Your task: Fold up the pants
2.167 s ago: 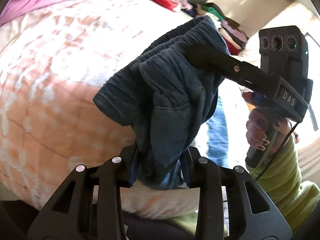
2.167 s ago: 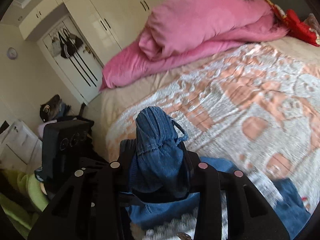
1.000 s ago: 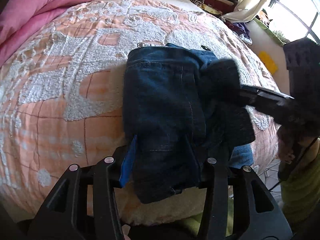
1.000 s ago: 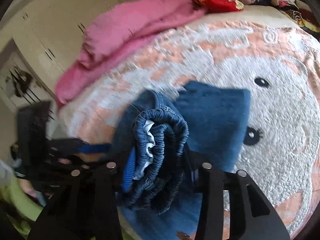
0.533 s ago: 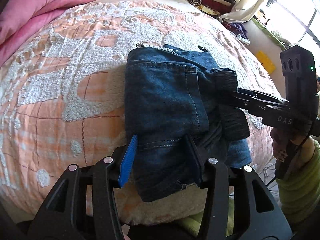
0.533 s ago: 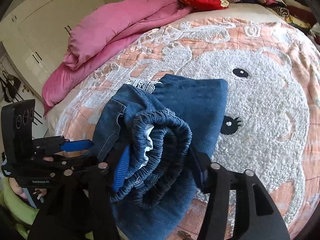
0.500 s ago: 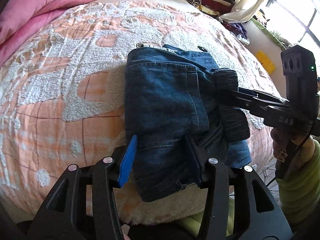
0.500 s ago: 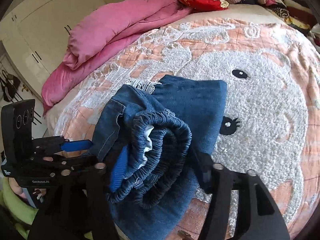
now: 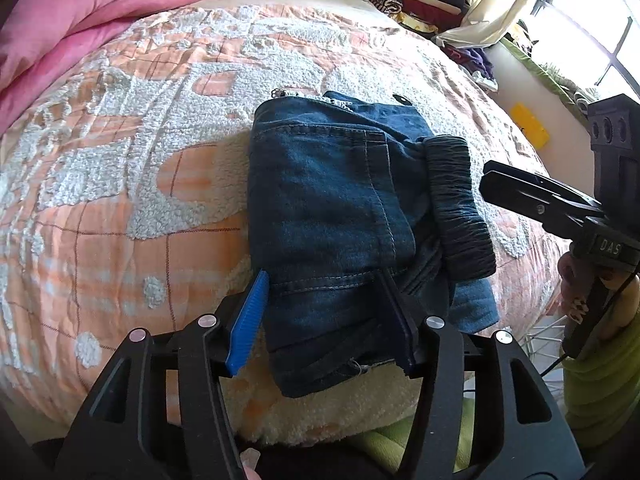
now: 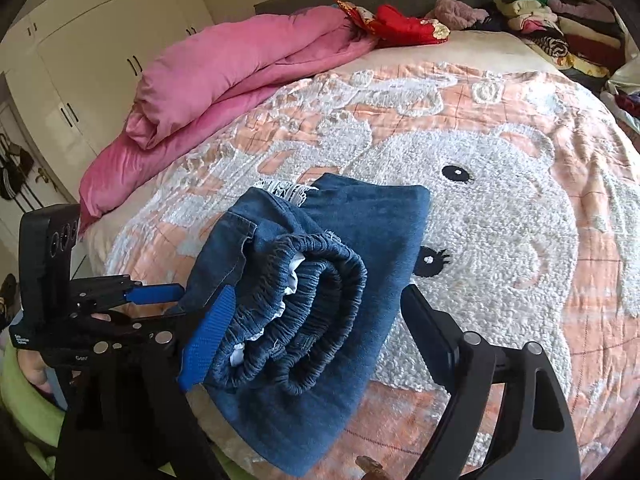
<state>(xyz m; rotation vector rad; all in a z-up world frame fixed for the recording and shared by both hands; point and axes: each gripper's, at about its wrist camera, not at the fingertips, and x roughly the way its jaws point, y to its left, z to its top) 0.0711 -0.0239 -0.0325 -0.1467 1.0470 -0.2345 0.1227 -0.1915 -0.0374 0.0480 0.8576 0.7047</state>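
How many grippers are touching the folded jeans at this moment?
0. The left gripper is open around the near edge of the folded jeans. The right gripper is open at the elastic waistband; contact on hidden sides cannot be excluded.

One pair of folded denim pants (image 9: 332, 216) on one bed (image 9: 120, 184). Two hand-held grippers: left hand-held gripper (image 9: 324, 312), right hand-held gripper (image 10: 312, 320). One pink duvet (image 10: 224, 68), bunched. One red cloth (image 10: 404, 24) beside it. One stack of folded clothes (image 10: 560, 28), pieces too many to count. One yellow card (image 9: 529, 129).
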